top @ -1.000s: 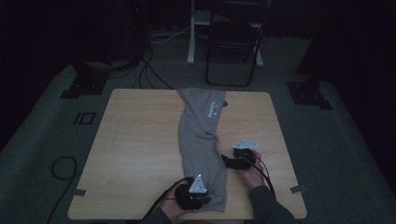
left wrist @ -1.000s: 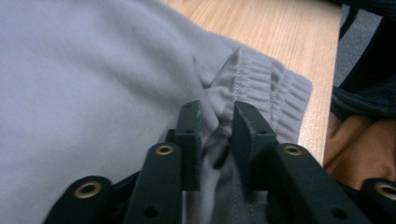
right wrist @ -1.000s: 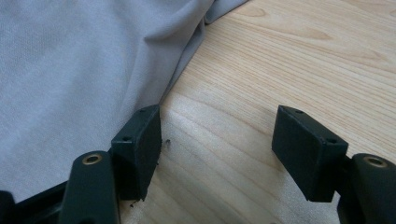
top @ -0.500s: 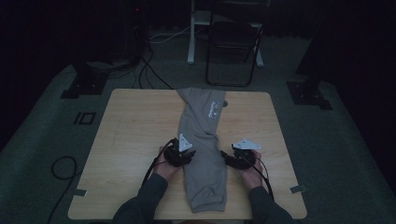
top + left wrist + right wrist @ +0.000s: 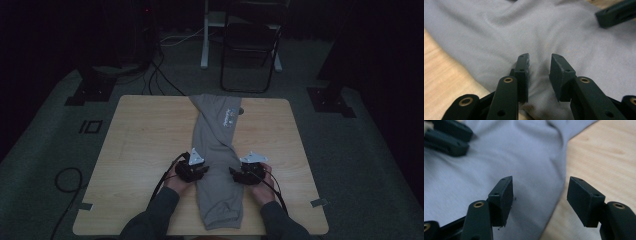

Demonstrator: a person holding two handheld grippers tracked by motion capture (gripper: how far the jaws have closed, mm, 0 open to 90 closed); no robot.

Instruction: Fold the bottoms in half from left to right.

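A grey garment (image 5: 217, 165) with a pale blue print lies lengthwise down the middle of the wooden table (image 5: 140, 135). At the garment's left edge my left gripper (image 5: 204, 171) points inward; in the left gripper view it (image 5: 539, 58) is open by a narrow gap, low over slightly puckered grey cloth (image 5: 499, 32). My right gripper (image 5: 233, 173) faces it from the garment's right edge. Its jaws stand wide apart in the right gripper view (image 5: 540, 182), astride the cloth's edge (image 5: 560, 185), one finger over cloth and one over bare wood. Each gripper's view shows the other's jaws farther off.
A dark chair (image 5: 247, 45) stands on the floor beyond the table's far edge. Black stand bases (image 5: 90, 87) (image 5: 330, 100) sit at the back left and right. A cable loop (image 5: 65, 180) lies on the floor at the left.
My left gripper has moved from the garment's near end up to its left edge, level with the right gripper. The right gripper has shifted slightly nearer.
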